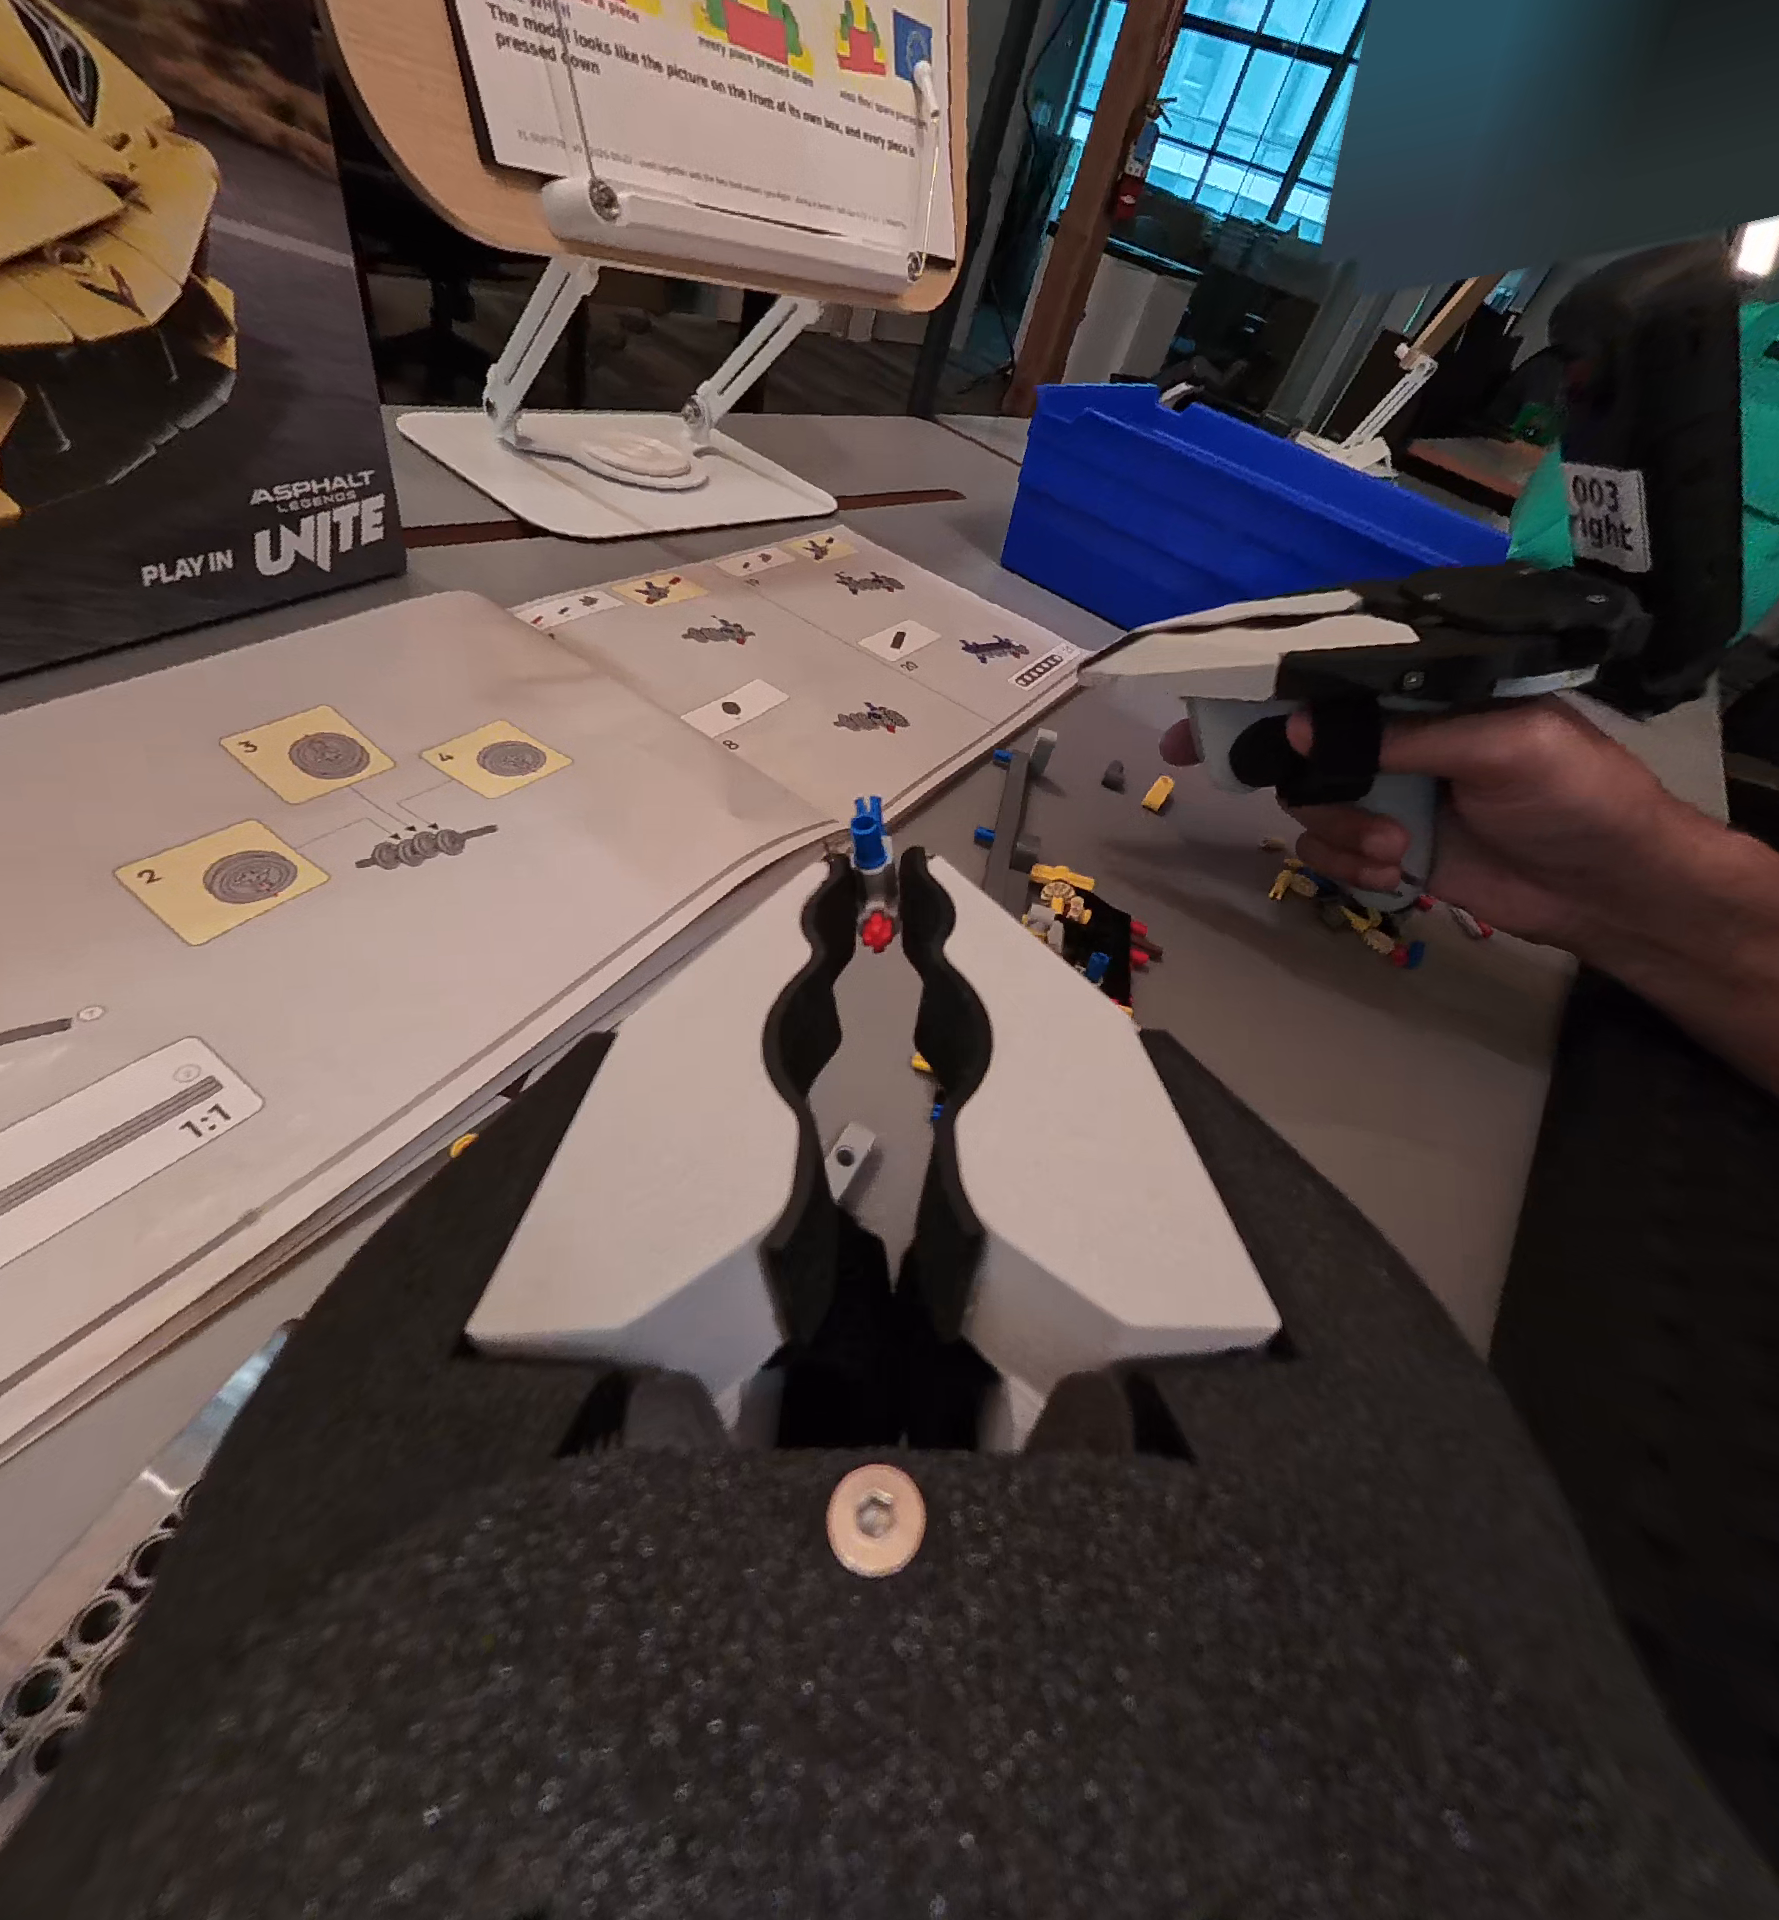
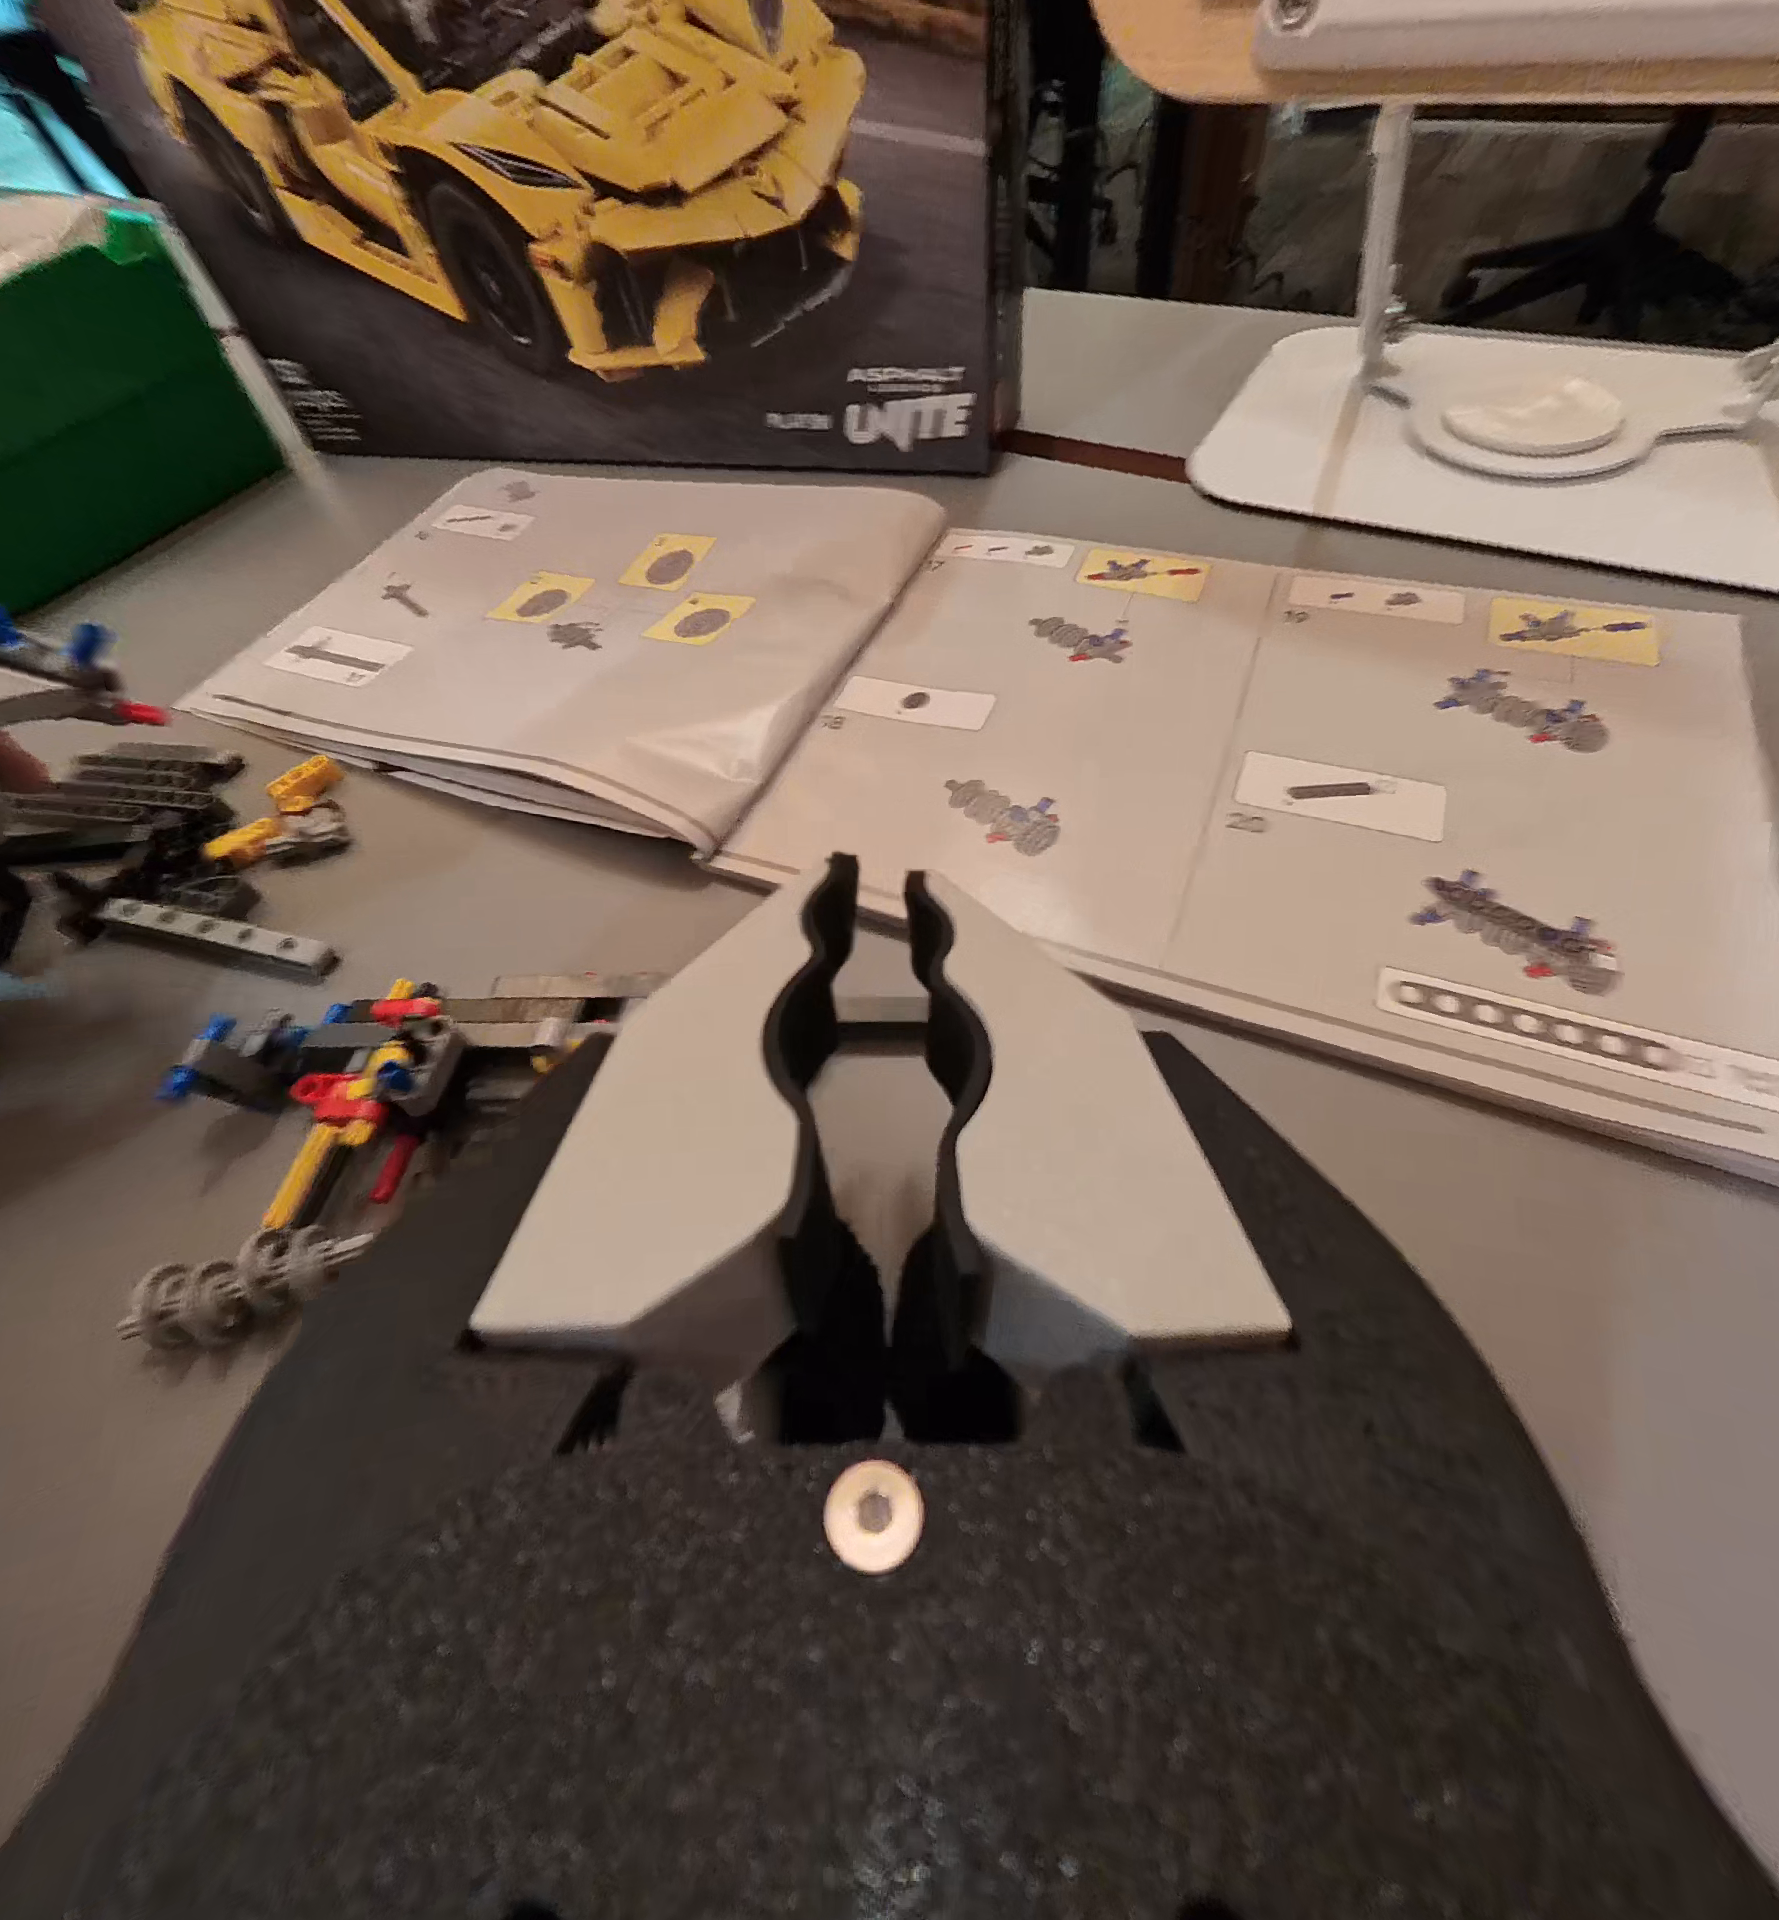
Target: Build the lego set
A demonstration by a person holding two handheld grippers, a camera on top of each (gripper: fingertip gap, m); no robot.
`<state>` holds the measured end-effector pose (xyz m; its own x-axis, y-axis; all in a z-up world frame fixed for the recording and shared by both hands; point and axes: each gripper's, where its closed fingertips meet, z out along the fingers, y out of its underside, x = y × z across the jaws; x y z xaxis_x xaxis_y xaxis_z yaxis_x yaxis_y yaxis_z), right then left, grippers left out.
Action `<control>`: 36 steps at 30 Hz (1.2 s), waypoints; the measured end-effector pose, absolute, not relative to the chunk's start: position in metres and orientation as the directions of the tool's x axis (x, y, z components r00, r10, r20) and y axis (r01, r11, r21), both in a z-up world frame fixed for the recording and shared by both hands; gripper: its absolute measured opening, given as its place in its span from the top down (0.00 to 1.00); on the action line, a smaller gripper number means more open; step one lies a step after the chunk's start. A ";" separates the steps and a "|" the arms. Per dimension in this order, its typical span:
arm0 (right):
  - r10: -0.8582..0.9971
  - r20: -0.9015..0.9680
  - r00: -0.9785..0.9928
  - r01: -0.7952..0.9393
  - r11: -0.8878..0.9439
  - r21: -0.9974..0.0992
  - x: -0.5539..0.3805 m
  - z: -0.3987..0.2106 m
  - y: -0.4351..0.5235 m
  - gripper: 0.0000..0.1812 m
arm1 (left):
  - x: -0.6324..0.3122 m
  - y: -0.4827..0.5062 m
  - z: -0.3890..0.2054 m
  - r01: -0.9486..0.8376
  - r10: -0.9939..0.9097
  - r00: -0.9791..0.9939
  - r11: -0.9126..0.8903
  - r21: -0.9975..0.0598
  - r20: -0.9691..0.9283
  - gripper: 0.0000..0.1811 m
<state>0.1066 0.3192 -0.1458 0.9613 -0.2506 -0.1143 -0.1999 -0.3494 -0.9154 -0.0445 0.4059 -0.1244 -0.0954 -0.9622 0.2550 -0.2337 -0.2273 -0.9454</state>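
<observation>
My left gripper (image 1: 877, 873) is shut on a small grey connector piece (image 1: 872, 883) with a blue pin on top and a red pin below, and holds it above the near edge of the open instruction booklet (image 1: 345, 883). It also shows at the far left of the right wrist view (image 2: 85, 686), above the loose parts. My right gripper (image 2: 877, 878) is empty with its jaws a narrow gap apart, hovering over the booklet's (image 2: 1280, 779) near edge. A hand holds it at the right of the left wrist view (image 1: 1103, 665). A partly built assembly (image 2: 345, 1070) lies left of it.
The set's box (image 2: 604, 260) stands behind the booklet. A white document stand (image 1: 636, 457) and a blue bin (image 1: 1228, 499) are at the back, and a green box (image 2: 64, 416) at the left. Loose beams (image 2: 189, 831), a grey gear axle (image 2: 230, 1288) and small pieces (image 1: 1363, 914) lie on the grey table. One gripper's finger ends stand about 20 cm off the other's.
</observation>
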 end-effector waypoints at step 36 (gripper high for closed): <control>0.410 -0.284 0.867 -0.212 -0.212 -0.954 -0.069 -0.097 0.344 0.86 | -0.054 0.344 -0.104 -0.211 -0.720 0.082 0.664 -0.718 -0.690 0.96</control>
<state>-0.0693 0.3436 -0.0974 0.8670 0.4097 -0.2837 -0.2120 -0.2120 -0.9540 -0.0541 0.3444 -0.1040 0.0819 -0.7196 -0.6896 -0.2107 0.6637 -0.7177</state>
